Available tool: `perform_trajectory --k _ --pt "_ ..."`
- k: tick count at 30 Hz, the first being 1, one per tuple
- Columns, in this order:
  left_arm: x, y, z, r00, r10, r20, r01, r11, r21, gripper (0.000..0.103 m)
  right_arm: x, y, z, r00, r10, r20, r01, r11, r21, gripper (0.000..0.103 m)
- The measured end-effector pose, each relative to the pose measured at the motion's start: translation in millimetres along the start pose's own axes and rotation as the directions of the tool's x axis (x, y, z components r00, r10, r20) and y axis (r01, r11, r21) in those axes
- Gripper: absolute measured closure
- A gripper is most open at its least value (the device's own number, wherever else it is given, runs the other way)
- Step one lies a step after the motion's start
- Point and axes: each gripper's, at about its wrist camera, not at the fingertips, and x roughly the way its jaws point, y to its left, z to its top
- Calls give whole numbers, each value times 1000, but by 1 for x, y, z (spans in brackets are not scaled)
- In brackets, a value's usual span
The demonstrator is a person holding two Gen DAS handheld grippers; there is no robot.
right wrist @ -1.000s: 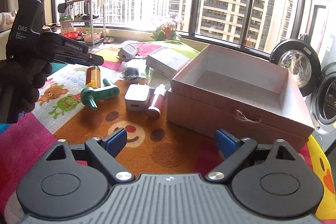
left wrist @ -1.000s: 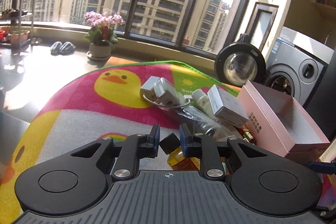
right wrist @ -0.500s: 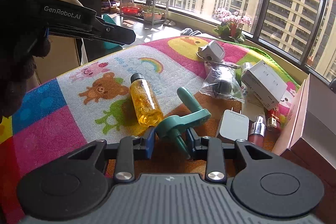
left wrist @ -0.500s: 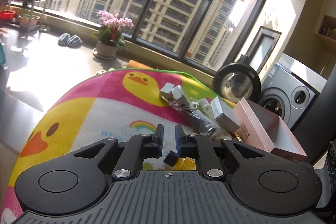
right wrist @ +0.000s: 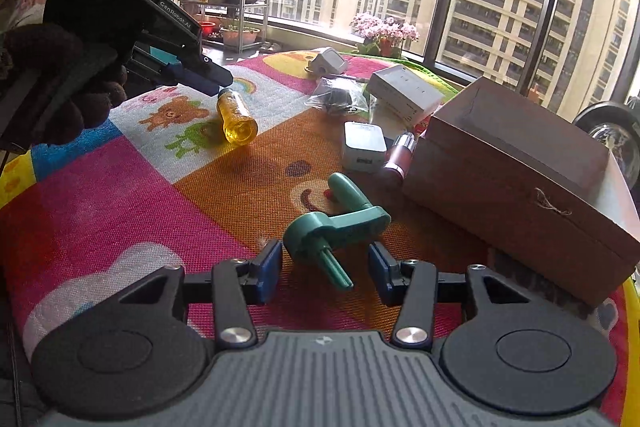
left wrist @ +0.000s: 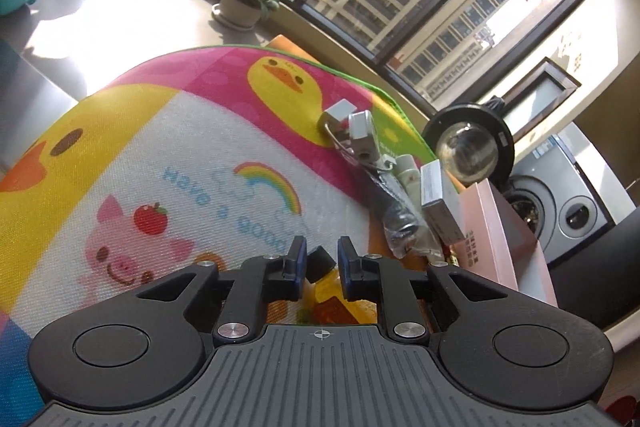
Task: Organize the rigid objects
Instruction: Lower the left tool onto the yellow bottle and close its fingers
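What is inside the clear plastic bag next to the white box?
Through the clear plastic bag a dark round object shows, but I cannot tell what it is. Creases and glare on the plastic hide anything else inside.

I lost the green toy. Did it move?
Yes. The green toy left the side of the yellow bottle; it now lies nearer, before the white charger.

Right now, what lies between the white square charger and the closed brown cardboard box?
A pink cylindrical tube lies between the white square charger and the brown cardboard box, seen in the right wrist view.
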Motion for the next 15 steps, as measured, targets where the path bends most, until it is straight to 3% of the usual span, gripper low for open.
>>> perform_trajectory --k 4,10,13,15 --pt "15 -23 -2 998 55 -15 -53 993 105 82 2 -5 -2 1000 -3 10 2 999 48 45" --pt "41 -42 -8 995 96 -41 -86 978 191 80 4 -6 -2 1000 6 13 -7 998 65 45" --pt "41 -53 -15 993 115 -20 -105 953 283 81 4 -7 -3 1000 8 15 -9 997 74 44" --pt "38 -56 -20 995 92 -23 -79 939 335 80 4 -8 -3 1000 8 17 -9 997 80 44"
